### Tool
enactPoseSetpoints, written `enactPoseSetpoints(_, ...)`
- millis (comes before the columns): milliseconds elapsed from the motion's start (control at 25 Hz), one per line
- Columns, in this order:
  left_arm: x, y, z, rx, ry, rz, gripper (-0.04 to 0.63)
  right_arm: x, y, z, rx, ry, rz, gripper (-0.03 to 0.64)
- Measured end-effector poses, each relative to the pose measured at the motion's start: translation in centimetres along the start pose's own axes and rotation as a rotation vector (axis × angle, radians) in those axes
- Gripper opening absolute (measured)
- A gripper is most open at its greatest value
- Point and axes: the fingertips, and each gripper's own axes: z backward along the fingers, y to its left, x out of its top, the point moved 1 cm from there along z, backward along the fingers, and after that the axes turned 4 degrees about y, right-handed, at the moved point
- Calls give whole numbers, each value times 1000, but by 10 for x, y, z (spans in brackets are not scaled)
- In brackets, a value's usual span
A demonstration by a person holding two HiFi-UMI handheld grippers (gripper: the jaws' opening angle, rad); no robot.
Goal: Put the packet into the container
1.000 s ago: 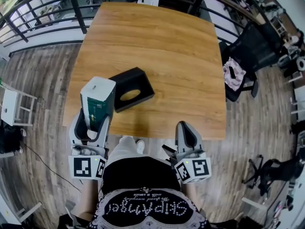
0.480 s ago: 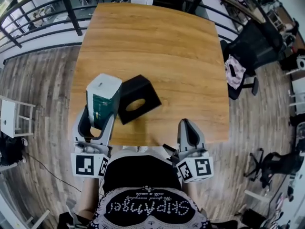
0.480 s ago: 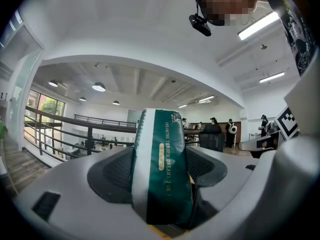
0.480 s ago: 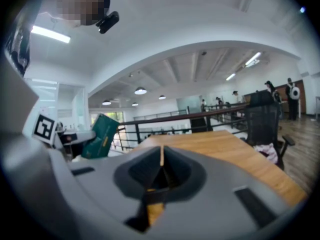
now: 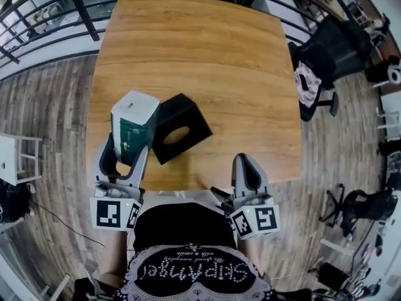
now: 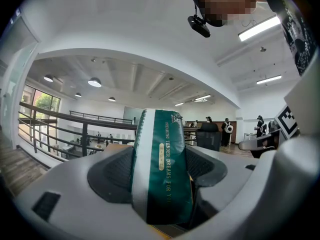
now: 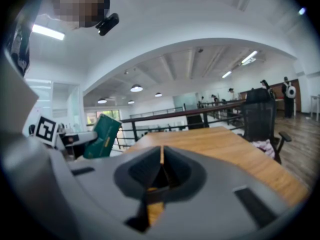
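Left tool (image 5: 127, 157): clamped on the packet, one jaw pressed against each of its broad sides, over the near-left part of the surface (image 5: 207, 49).
Packet (image 5: 133, 124): green with a white top end, standing upright out of the left tool's jaws, raised off the surface, just left of the container.
Container (image 5: 180, 128): black box with an oval opening in its top, lying on the surface near the near edge, left of centre.
Packet against container: in the head view the packet's white top overlaps the container's left edge; I cannot tell whether they touch.
Right tool (image 5: 245, 162): jaws together with nothing between them, at the near edge of the surface, well apart from the container.
Change from a second ago: the packet then stood nearer and further left of the container; it now stands right beside the container's left edge, and the container shows more corner-on.
Change from half a second ago: very little; packet, container and both tools sit almost where they were.
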Motion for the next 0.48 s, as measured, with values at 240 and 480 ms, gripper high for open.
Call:
enactPoseSetpoints(240, -3, -2, 4, 24, -1, 0, 350, 1, -3, -2, 25, 1, 9, 40)
enactPoseSetpoints(480, 14, -4, -15, 82, -20, 0, 348, 21, -22, -27, 69, -2, 23, 39)
